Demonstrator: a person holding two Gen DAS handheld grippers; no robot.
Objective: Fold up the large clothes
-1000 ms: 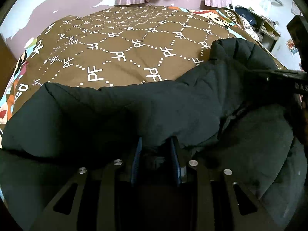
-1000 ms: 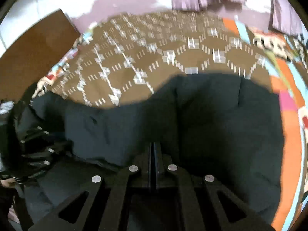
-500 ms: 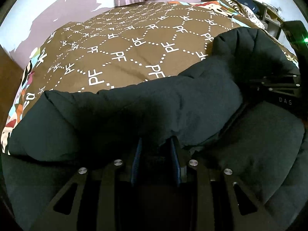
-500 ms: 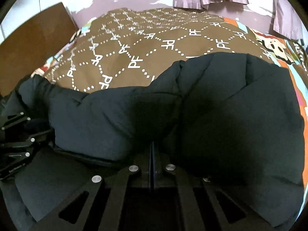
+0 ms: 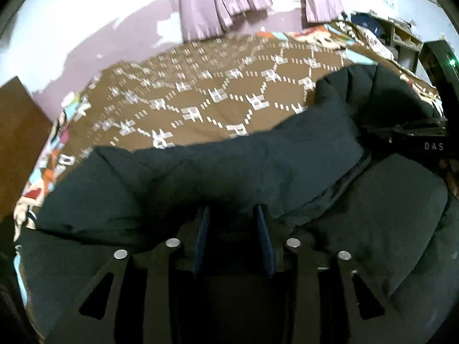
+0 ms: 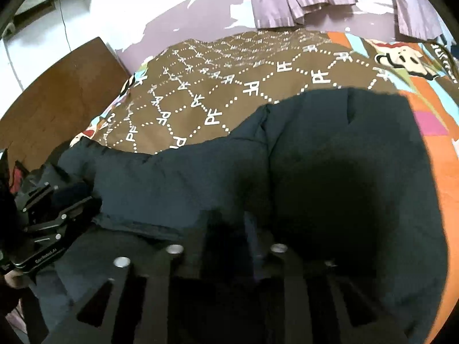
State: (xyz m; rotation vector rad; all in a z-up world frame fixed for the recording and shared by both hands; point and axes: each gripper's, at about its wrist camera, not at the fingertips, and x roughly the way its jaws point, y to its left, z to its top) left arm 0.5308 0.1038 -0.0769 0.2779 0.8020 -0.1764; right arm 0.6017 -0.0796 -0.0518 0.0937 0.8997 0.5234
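Right gripper (image 6: 229, 223) jaws have just parted — letting go of the jacket (image 6: 330, 172); left gripper (image 5: 232, 218) loosening too, fabric betw. them; fold laid on bed (image 6: 229, 86).

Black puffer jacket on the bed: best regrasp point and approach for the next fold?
Judgement: grip the puffer jacket at the folded-over flap's near edge, coming from the near side, jaws angled down. That edge lies raised over the lower layer, thin enough to pinch; the quilted middle is too bulky.
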